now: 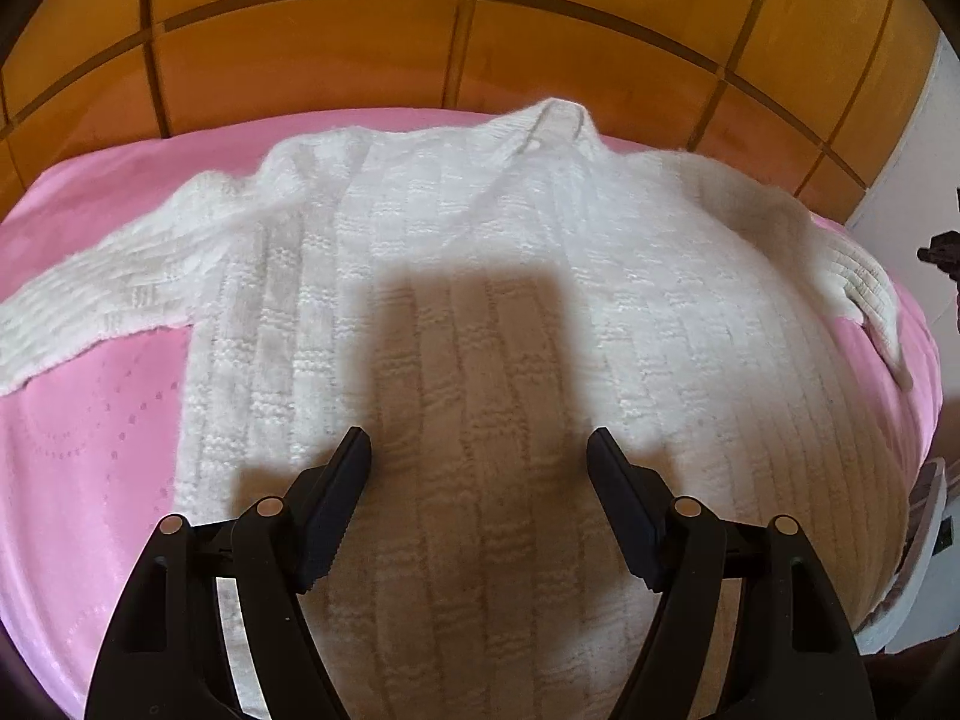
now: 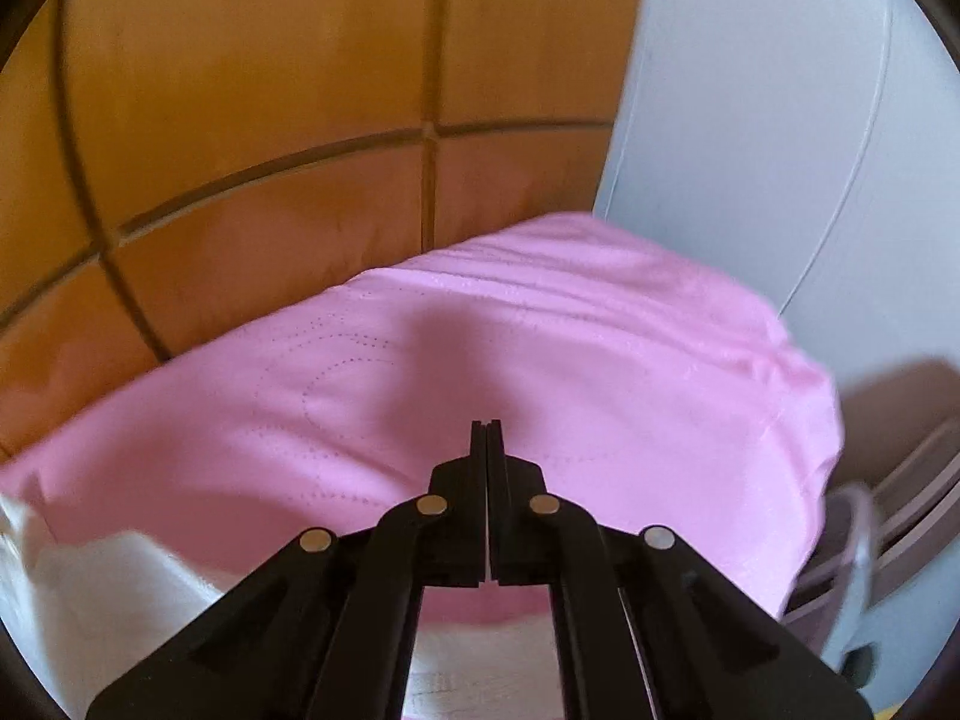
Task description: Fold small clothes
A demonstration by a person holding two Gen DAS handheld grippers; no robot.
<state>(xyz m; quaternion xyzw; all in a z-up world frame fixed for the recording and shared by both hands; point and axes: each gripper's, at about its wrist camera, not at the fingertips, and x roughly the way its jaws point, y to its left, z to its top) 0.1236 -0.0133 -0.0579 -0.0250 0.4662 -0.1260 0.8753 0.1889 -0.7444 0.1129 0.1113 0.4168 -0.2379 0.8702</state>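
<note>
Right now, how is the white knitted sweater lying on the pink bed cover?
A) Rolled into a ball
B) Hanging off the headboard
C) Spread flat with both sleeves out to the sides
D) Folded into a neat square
C: the white sweater lies spread flat on the pink cover, a sleeve stretching to each side, under the open left gripper.

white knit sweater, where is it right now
In the left wrist view the white knit sweater lies spread flat on the pink bedspread, collar toward the wooden headboard, beneath the open left gripper.

A home bedroom is indicated: a pink stitched quilted bedspread (image 1: 90, 480) is spread below an orange-brown panelled wooden headboard (image 1: 420, 30) at twelve o'clock.
</note>
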